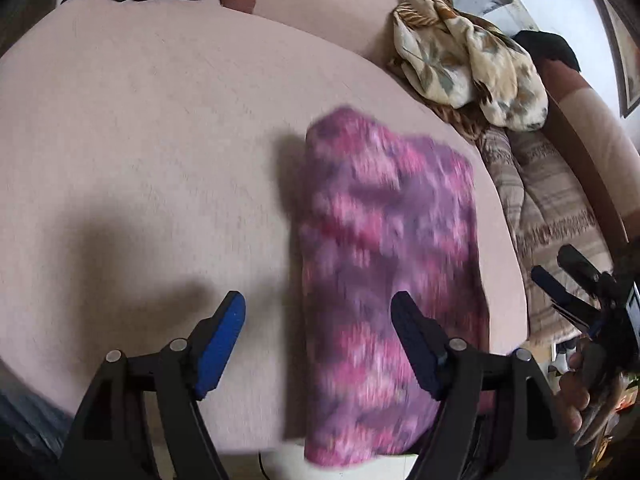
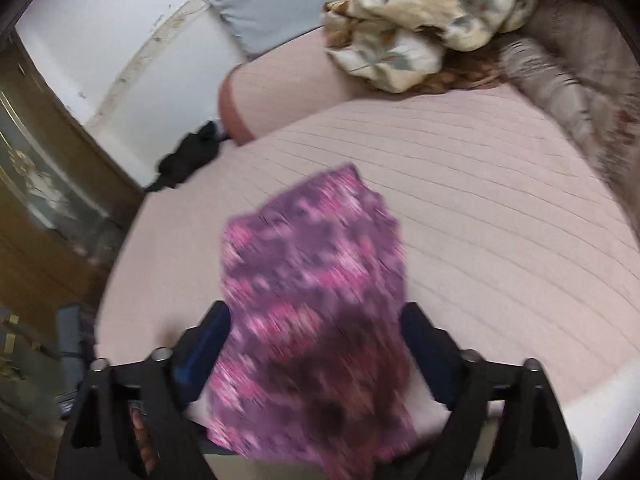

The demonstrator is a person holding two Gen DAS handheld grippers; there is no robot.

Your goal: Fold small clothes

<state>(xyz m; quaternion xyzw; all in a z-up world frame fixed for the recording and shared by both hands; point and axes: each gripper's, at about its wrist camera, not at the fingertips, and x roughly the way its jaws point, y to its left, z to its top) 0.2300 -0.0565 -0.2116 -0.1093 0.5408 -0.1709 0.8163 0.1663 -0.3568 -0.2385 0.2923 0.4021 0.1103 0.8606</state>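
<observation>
A pink and purple patterned garment (image 1: 384, 248) lies folded in a long strip on the pale pink bed cover (image 1: 160, 140). It reaches the bed's near edge. My left gripper (image 1: 320, 308) is open above the cover, its right finger over the garment's near part and its left finger over bare cover. In the right wrist view the garment (image 2: 316, 280) runs between the open fingers of my right gripper (image 2: 316, 320), which hold nothing. The right gripper also shows at the right edge of the left wrist view (image 1: 576, 284). Both views are blurred.
A crumpled floral cloth (image 1: 468, 68) and a striped blanket (image 1: 552, 208) lie at the far right of the bed. A black garment (image 2: 192, 156) lies at the far left corner. A grey pillow (image 2: 260, 4) leans on the wall. A wooden cabinet (image 2: 44, 200) stands left.
</observation>
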